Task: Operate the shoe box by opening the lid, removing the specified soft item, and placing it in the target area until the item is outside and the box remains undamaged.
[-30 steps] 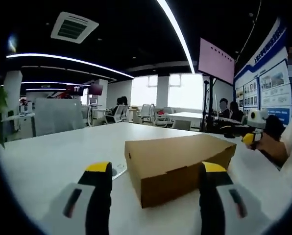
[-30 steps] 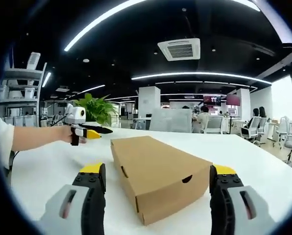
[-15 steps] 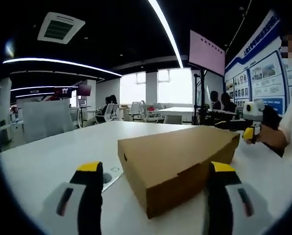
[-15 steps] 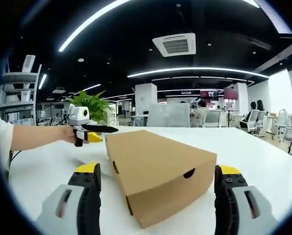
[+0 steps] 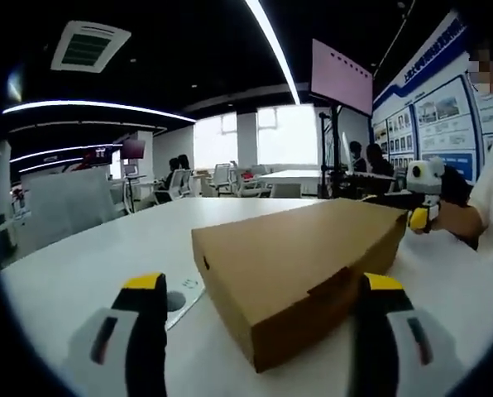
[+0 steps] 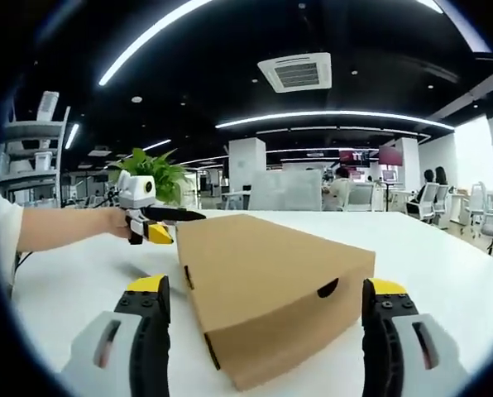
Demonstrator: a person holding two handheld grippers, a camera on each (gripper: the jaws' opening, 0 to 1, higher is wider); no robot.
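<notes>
Basically at the very start here. Cardboard shoe box (image 5: 300, 269) sitting flat on the white worktop (image 5: 89, 256), lid still fully down, nothing lifted or creased that can be seen. Same box (image 6: 267, 294) from the other side, with the little finger notch in the lid edge facing this way. No sign of the soft item anywhere outside, so presumably inside the box, but can't confirm with the lid shut. Can't make out any marked target area either.

Left hand-held gripper (image 5: 263, 331) spread wide, jaws on either side of the near corner of the box, not touching it. Right hand-held gripper (image 6: 267, 335) likewise gaping, framing the other end, also no contact. Nothing held by either. Also visible from across the box: right hand-held gripper (image 5: 424, 217) near the far end in the left gripper view, and left hand-held gripper (image 6: 160, 231) just beside the far corner in the right gripper view.

Small grey round thing (image 5: 176, 300) on the worktop by the box, can't tell what.

So: opening the lid, pulling the item out, placing it — all still to do.
</notes>
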